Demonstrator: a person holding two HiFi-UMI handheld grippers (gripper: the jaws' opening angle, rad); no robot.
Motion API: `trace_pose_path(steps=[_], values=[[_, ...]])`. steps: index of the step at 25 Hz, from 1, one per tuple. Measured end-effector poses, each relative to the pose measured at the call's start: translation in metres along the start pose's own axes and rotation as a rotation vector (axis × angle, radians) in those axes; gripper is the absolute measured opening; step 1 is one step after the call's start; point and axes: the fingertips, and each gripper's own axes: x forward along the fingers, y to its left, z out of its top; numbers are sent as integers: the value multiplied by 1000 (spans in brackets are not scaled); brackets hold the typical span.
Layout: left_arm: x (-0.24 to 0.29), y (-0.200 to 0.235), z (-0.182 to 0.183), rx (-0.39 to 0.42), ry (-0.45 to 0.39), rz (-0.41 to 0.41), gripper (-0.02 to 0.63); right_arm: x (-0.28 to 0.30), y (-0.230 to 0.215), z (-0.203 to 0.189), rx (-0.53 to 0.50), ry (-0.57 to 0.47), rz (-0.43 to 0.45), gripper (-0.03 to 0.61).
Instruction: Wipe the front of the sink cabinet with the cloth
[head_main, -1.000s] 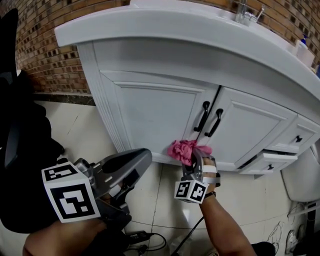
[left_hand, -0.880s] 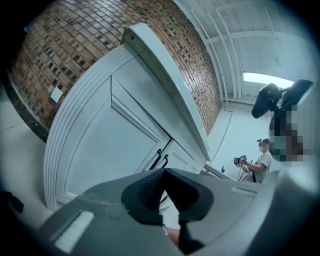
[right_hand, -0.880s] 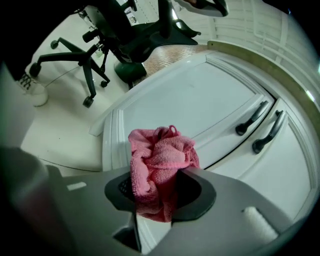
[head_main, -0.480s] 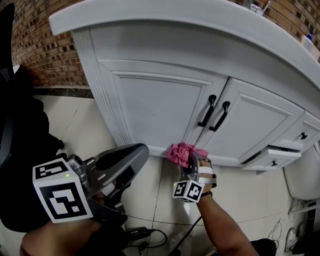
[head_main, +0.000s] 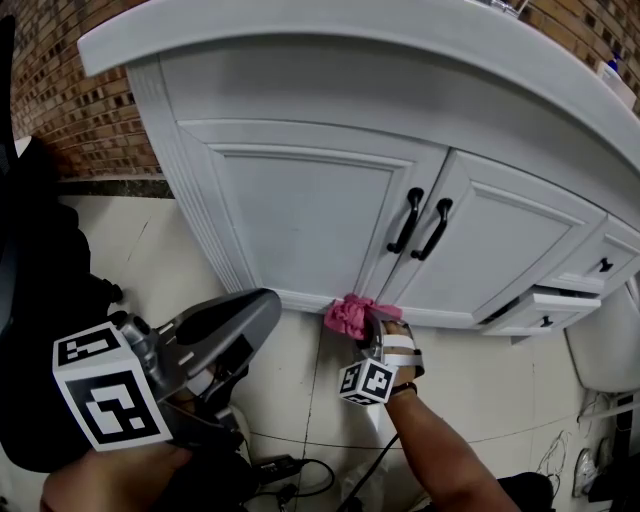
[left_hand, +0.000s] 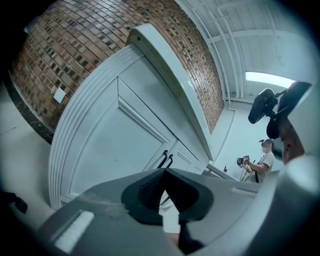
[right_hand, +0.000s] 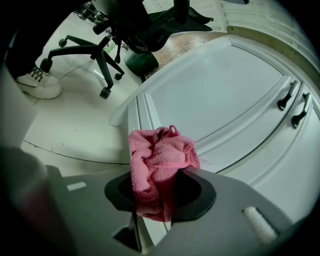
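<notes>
Pale floor tiles (head_main: 300, 380) meet the sink cabinet (head_main: 300, 210), where the right tool (head_main: 368, 322), clamped on the pink cloth (head_main: 348, 313), presses its bottom rail, seemingly mid-wipe, and should next sweep sideways or upward, while the left tool (head_main: 262, 305) hangs closed and empty.

The left door (head_main: 300, 215) is flat and open for a sweep. From the cloth (head_main: 350, 314), two handles (head_main: 405, 222) jut out at 1 o'clock, and a drawer (head_main: 545, 303) stands ajar at 3 o'clock. The bench (head_main: 300, 25) overhangs at 12 o'clock. The floor (head_main: 300, 375) is open at 6, with cables (head_main: 295, 470) beyond.
</notes>
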Motion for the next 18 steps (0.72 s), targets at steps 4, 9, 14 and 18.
trace_pose_path(steps=[4, 9, 14, 18], values=[[0, 2, -2, 2, 5, 3, 5, 3, 4, -1, 5, 7, 7, 135], [-3, 1, -1, 4, 2, -1, 5, 5, 6, -2, -4, 12, 18, 133], [-9, 1, 1, 18, -1, -1, 5, 7, 12, -6, 15, 66, 69, 135], [-18, 4, 6, 30, -30, 14, 5, 7, 23, -4, 42, 96, 148, 135]])
